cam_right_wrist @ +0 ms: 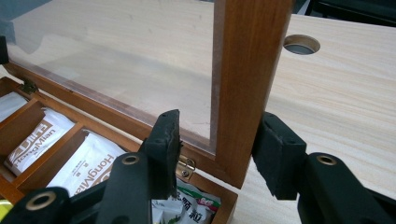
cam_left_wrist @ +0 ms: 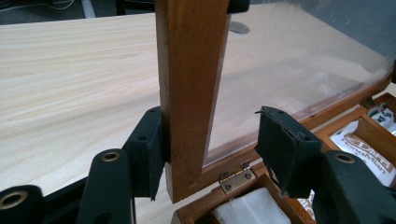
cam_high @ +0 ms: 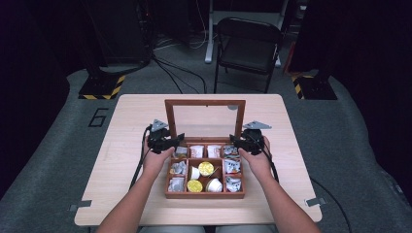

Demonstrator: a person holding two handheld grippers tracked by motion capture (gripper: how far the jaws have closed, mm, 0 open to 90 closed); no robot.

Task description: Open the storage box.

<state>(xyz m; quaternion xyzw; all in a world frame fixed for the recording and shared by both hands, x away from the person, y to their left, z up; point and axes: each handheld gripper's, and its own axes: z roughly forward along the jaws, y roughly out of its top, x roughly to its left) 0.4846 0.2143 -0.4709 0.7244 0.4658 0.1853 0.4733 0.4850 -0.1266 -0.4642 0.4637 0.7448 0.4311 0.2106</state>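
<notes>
The lid [cam_high: 204,102] of the wooden box [cam_high: 204,195] stands upright at the back of the box, a wooden frame around a clear pane, and I have one claw at each of its side rails. The left claw [cam_high: 179,140] straddles the left rail low down, just above the brass hinge [cam_left_wrist: 236,177]. In the left gripper view the left claw [cam_left_wrist: 212,144] has one pad flat against the rail [cam_left_wrist: 187,93], while the other pad sits clear of it on the box side, so this claw is partly open and not yet clamping. The right claw [cam_high: 234,141] straddles the opposite rail at about the same height. In the right gripper view the right claw [cam_right_wrist: 219,149] has its outer pad against the wood [cam_right_wrist: 247,93] and its inner pad close up on the pane side; I read it as closed on the lid. Just below both claws lie the box's compartments with white sachets [cam_right_wrist: 88,163] and gold-topped cups [cam_high: 206,168]. Beyond the claws, the pale worktop [cam_high: 131,126] shows through the pane.
</notes>
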